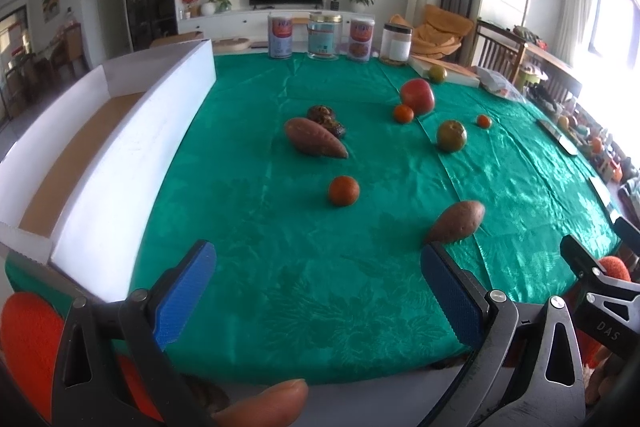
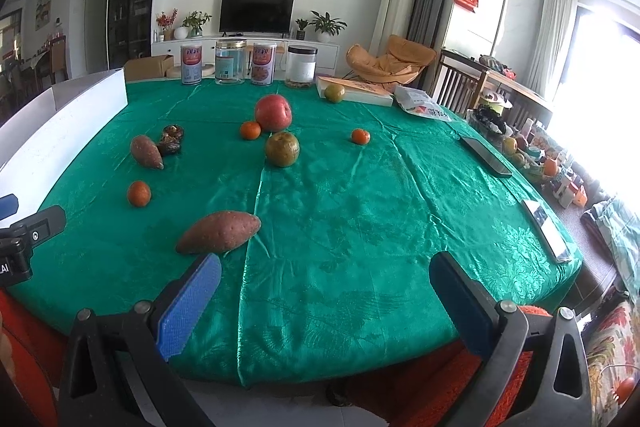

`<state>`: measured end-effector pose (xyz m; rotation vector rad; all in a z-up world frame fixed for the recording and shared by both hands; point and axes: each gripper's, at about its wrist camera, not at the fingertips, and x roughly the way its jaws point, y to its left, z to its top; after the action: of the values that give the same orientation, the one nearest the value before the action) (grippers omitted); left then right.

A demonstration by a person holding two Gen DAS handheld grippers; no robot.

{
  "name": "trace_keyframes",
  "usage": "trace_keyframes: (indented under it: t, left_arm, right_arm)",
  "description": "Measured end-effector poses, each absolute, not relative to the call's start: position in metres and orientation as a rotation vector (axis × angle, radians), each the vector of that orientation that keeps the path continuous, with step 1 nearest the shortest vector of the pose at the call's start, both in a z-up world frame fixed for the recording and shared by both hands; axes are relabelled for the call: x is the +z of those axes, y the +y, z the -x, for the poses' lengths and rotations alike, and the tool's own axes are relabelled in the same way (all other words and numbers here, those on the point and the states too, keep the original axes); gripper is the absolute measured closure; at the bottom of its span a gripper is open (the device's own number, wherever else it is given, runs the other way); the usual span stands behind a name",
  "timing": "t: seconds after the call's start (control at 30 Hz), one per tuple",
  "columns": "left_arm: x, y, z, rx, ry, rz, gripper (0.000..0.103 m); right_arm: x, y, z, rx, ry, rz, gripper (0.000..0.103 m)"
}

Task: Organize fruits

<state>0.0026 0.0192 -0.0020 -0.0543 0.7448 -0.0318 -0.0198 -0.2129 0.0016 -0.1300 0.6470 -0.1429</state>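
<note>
Both grippers hang off the near edge of the surface (image 2: 360,227), jaws wide and empty. The nearest fruit proper is the orange (image 1: 343,190), ahead of the left gripper (image 1: 318,291) and slightly right of its gap; from the right gripper (image 2: 326,297) it lies well left, past the sweet potato (image 2: 219,231). The left looks better placed, and the box (image 1: 120,131) runs along the left edge beside it.
</note>
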Motion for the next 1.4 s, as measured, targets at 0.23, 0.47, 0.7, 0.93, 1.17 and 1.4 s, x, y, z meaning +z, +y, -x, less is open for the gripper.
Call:
trace_keyframes:
  t: [0.23, 0.47, 0.7, 0.93, 1.17, 1.4]
  left_arm:
    - [-0.008, 0.022, -0.006, -0.029, 0.764, 0.07, 0.001]
    - [-0.011, 0.02, -0.007, -0.038, 0.776, 0.064, 0.001]
    - [-0.012, 0.021, -0.008, -0.034, 0.785, 0.067, 0.001]
    - [-0.013, 0.022, -0.009, -0.031, 0.793, 0.065, 0.001]
    - [-0.018, 0.026, -0.012, -0.023, 0.819, 0.071, 0.001]
    - [-0.028, 0.033, -0.016, -0.013, 0.868, 0.102, 0.001]
  right_arm:
    - [-0.002, -0.212, 0.016, -0.139, 0.661, 0.13, 0.0]
    - [-0.005, -0.211, 0.015, -0.14, 0.669, 0.132, 0.0]
    - [-0.006, -0.213, 0.013, -0.139, 0.672, 0.131, 0.0]
    - [-0.009, -0.213, 0.011, -0.136, 0.68, 0.129, 0.0]
    - [-0.014, -0.212, 0.009, -0.124, 0.699, 0.122, 0.0]
    - [-0.016, -0.209, 0.008, -0.107, 0.706, 0.126, 0.0]
